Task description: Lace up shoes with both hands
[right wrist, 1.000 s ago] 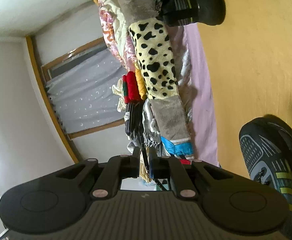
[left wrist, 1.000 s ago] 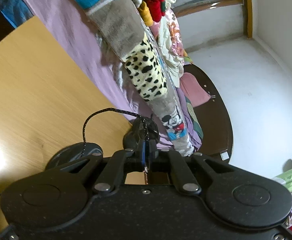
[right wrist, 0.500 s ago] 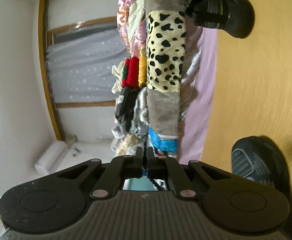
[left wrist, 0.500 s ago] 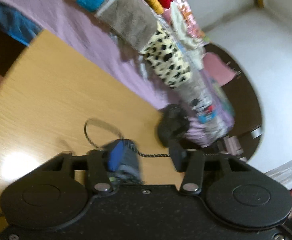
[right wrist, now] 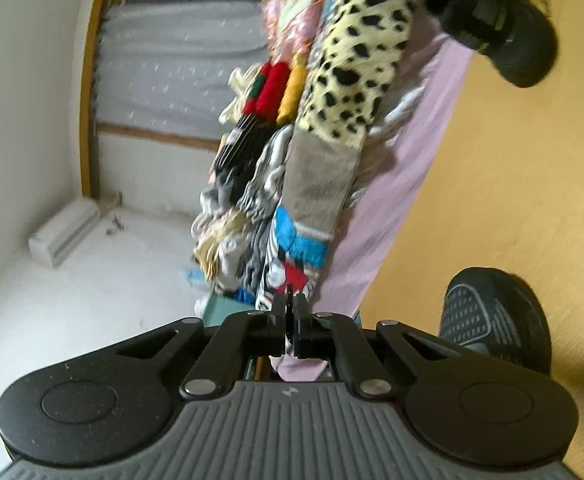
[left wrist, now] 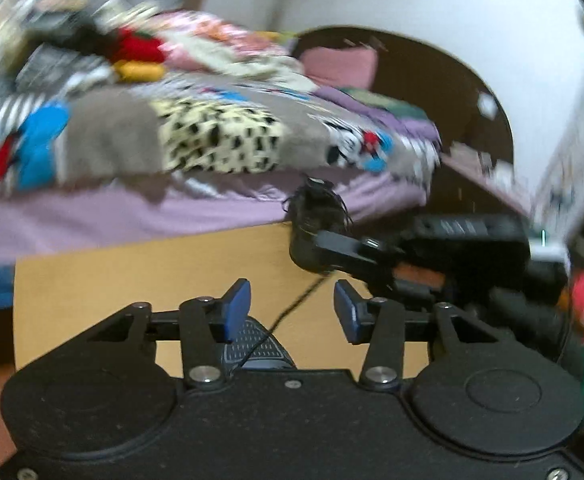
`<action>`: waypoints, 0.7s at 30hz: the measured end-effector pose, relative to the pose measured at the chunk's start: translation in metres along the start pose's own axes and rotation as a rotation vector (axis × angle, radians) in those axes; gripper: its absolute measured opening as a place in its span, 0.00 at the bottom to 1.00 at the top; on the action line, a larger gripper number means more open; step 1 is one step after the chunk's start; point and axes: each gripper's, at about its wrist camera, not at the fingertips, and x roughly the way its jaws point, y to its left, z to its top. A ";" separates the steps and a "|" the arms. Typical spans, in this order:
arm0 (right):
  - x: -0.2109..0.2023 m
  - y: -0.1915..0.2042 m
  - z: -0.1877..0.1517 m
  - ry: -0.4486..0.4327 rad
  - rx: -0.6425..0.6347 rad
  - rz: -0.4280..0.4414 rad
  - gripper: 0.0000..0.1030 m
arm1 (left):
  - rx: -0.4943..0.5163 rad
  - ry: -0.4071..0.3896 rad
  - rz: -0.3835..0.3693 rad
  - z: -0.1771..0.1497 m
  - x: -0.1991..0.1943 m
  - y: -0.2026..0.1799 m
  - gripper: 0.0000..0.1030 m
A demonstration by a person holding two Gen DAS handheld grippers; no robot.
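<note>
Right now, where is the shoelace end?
In the right wrist view, the shoelace end is pinched in the shut right gripper, bottom centre, left of the near shoe on the wooden table.

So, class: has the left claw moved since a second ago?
Yes. The left claw has opened and swung round: the bed, formerly upper right, now lies level across the view.

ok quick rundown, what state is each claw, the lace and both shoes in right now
left claw: open, blue pads apart, gripping nothing
right claw: shut on the lace
lace: thin dark cord, running free between the open left pads
near shoe: resting on the wooden table, beside the right claw
far shoe: on the table at the bed edge, lace ends loose
</note>
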 end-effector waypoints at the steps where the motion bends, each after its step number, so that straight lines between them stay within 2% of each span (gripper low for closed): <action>1: 0.001 0.002 -0.001 0.011 -0.013 -0.002 0.05 | 0.033 0.004 0.012 -0.001 0.003 -0.004 0.40; 3: 0.004 0.005 -0.003 0.029 -0.029 -0.007 0.05 | 0.098 0.011 0.037 -0.003 0.009 -0.011 0.35; 6: 0.006 0.008 -0.005 0.051 -0.051 -0.020 0.05 | 0.196 0.022 0.074 -0.007 0.017 -0.022 0.31; 9: 0.007 0.011 -0.006 0.070 -0.072 -0.025 0.05 | 0.234 0.028 0.092 -0.005 0.022 -0.025 0.28; 12: 0.010 0.015 -0.008 0.095 -0.089 -0.019 0.05 | 0.254 0.037 0.110 -0.007 0.027 -0.026 0.24; 14: 0.012 0.017 -0.010 0.116 -0.105 -0.016 0.05 | 0.267 0.044 0.122 -0.008 0.030 -0.027 0.16; 15: 0.013 0.019 -0.012 0.123 -0.111 -0.015 0.05 | 0.264 0.046 0.122 -0.008 0.030 -0.027 0.03; 21: 0.010 0.015 -0.009 0.103 -0.072 -0.018 0.08 | 0.242 0.062 0.125 -0.009 0.030 -0.023 0.02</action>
